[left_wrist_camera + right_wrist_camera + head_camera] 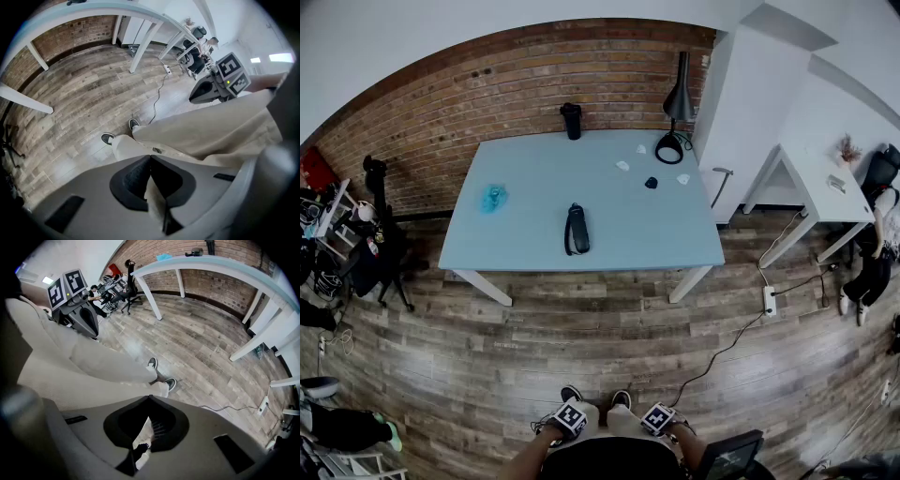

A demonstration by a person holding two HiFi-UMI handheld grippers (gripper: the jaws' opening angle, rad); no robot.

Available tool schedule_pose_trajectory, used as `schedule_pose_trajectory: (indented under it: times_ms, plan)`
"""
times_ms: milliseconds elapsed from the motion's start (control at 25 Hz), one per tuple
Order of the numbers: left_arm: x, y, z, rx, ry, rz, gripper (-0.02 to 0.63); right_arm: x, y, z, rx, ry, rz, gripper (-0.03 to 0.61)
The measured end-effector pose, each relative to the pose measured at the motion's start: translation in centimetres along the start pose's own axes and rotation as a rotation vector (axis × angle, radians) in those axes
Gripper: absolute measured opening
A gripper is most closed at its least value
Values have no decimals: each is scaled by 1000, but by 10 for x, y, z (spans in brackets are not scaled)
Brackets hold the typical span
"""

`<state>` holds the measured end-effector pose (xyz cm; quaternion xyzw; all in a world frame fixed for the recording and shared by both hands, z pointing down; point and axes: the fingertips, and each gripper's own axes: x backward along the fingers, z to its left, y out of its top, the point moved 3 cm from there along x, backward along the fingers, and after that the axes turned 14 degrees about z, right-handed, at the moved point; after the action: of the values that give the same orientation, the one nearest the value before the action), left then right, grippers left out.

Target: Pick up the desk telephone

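A black desk telephone (577,230) lies flat near the middle of a light blue rectangular table (534,178), its long side running away from the person, with nothing touching it. Also on the table, a crumpled blue thing (494,198) sits toward the left edge, a black cylindrical cup (571,120) stands at the far edge by the red brick wall (487,84), and a black desk lamp (678,98) stands at the far right corner.

The person stands on the wood-plank floor (581,337), well apart from the table. Both grippers are held low in front of the body, pointing steeply down over beige trousers (211,136) and dark shoes (152,363).

The left gripper (150,157) has its jaws closed tip to tip and grips nothing – only trouser cloth shows behind them. The right gripper (149,397) is the same, jaws fully together and empty. Each gripper's marker cube shows in the other's view.
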<state>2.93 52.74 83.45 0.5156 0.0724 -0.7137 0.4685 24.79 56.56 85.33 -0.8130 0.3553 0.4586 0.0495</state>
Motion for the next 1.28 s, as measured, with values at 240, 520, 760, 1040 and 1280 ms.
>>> schedule_pose_trajectory:
  times_ms: [240, 520, 760, 1040, 1280]
  plan:
    - [15, 13, 19, -14, 53, -70, 24, 18, 19, -18, 0, -54, -44, 3]
    - [177, 63, 38, 18, 225, -908, 23, 189, 122, -22, 129, -332, -826, 6]
    - [301, 62, 15, -75, 360, -1295, 23, 319, 141, 50, 335, -392, -1156, 6]
    - [367, 55, 6, -165, 417, -1443, 23, 370, 166, 89, 392, -449, -1280, 6]
    - [395, 46, -1, -241, 449, -1503, 23, 401, 170, 108, 382, -497, -1355, 6]
